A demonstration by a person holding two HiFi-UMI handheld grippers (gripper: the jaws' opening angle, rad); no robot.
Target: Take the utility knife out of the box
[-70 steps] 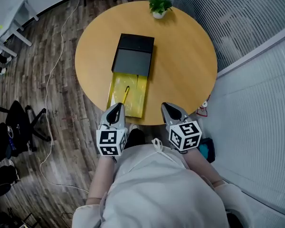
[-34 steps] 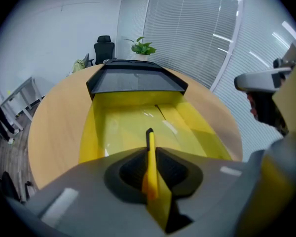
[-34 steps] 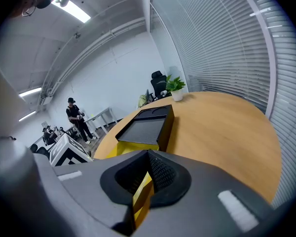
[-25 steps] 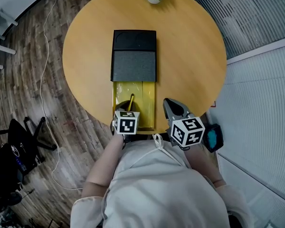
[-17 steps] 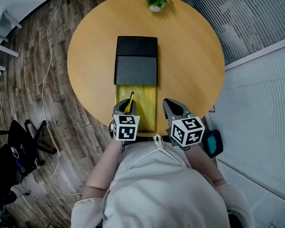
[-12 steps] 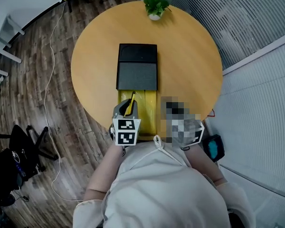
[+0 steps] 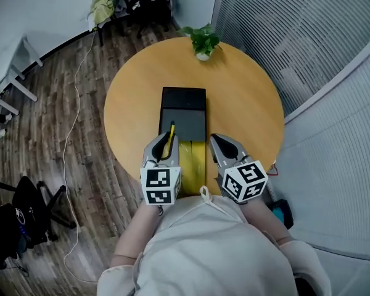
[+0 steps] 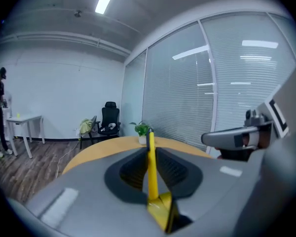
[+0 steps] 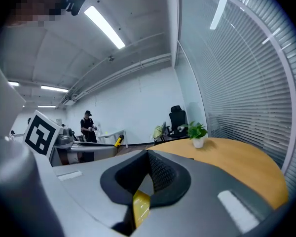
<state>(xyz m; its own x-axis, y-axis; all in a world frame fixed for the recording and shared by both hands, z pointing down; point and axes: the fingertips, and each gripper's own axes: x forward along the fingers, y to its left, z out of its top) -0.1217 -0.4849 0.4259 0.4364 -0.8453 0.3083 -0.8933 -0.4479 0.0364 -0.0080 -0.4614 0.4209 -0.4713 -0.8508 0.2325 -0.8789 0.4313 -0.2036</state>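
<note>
Above the desk, I am gripping the yellow utility knife in my left claw, right claw closed.

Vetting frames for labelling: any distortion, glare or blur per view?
Head view: sharp, evenly lit, mild wide-angle curving. Left gripper view: heavy fisheye, dark corners; slim yellow utility knife soft at its near end. Right gripper view: same fisheye, ceiling strip light blown out.
</note>
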